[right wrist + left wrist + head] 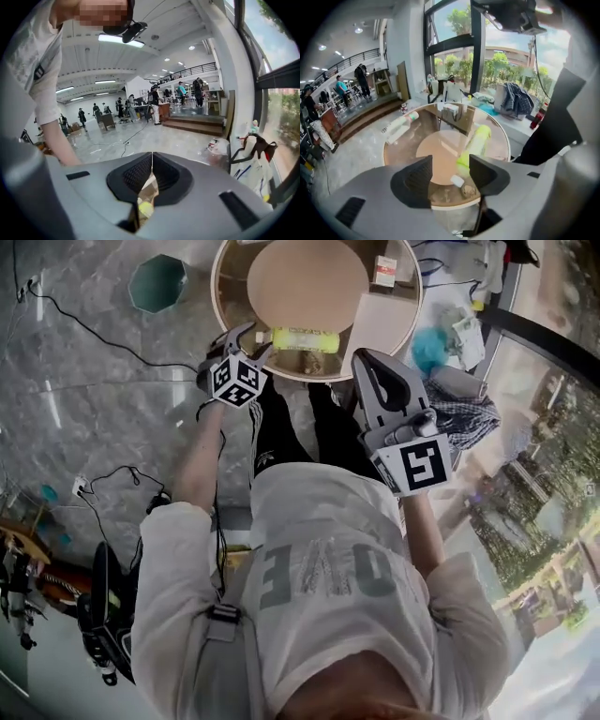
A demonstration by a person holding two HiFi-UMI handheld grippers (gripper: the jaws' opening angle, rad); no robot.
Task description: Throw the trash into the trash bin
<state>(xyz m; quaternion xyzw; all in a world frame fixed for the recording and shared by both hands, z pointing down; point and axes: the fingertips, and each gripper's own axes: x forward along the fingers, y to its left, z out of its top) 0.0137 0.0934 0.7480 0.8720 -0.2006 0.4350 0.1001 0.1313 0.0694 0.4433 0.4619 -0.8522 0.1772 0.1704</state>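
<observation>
A yellow-green bottle [305,337] lies on the near part of the round glass table [230,310]. A small crumpled brown scrap [307,361] sits just in front of it. My left gripper [251,339] hangs over the table's near edge, left of the bottle, open and empty. Between its jaws [450,171] I see the bottle [476,143], a white cap [457,180] and the scrap [468,190] beyond the fingertips. My right gripper [366,362] is by the table's right edge, shut with nothing in it [152,159]. A teal trash bin [157,282] stands on the floor to the left.
On the table are a small box [384,271], a brown card sheet [375,320] and a white bottle [401,123] at the far side. A blue object [429,348] and a plaid shirt [464,418] lie on the window ledge. Cables [94,334] run across the floor.
</observation>
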